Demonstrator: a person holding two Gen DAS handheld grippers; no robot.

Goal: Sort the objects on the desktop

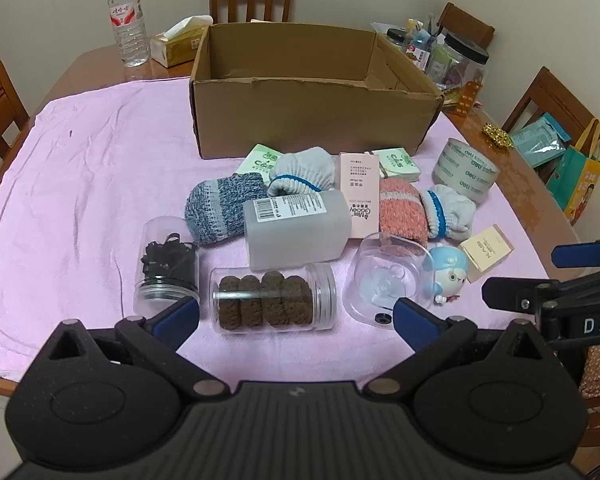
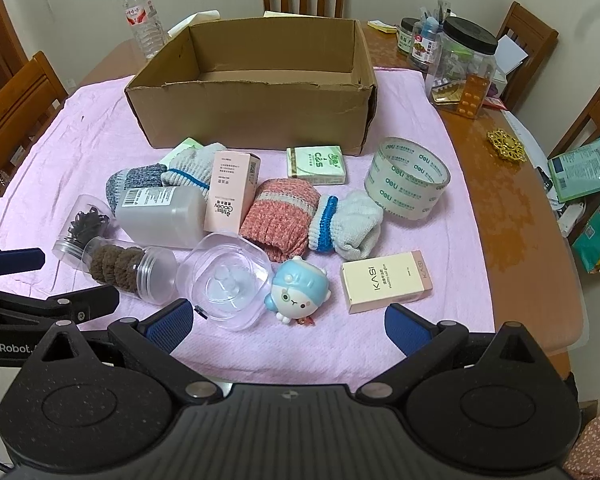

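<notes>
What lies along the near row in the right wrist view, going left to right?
Jar of brown scrunchies → clear square lid → blue-capped toy figure → KASI box.

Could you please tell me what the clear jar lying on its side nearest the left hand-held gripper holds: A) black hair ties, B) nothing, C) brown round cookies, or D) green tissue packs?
C: the jar shows a row of brown round cookies through its clear wall.
</notes>
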